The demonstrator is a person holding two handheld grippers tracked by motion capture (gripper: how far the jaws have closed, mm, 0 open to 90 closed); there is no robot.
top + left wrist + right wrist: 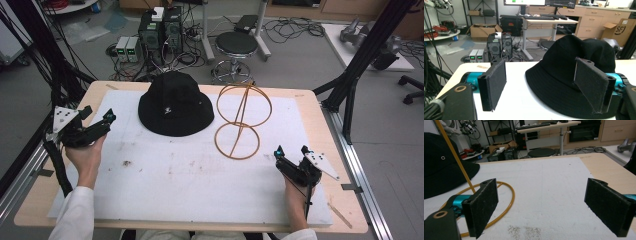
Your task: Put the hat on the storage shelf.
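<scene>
**Soft hat, thin wire stand: where to take hold**

While both grippers wait with their jaws spread wide and nothing between them, the black hat (176, 105) lies flat on the white mat (165, 185), toward 12 o'clock from the middle of the table. The wire stand (241, 121), two golden rings joined by a slanted rod, is just beside the hat at its 3 o'clock side, and I cannot tell if they touch.

The left gripper (100, 125) is at 9 o'clock of the mat, pointing to the hat, near its brim but apart from it. The right gripper (290, 154) is at 4 o'clock, near the lower ring of the stand.

I judge the hat as light and soft cloth; it will fold and hang down when lifted from one side. The brim nearest the left gripper looks the best place to pinch, because it is flat and thin. The stand seems light and stiff, but its wire is smooth and may slip or tip; holding the rod or lower ring should steady it.
</scene>
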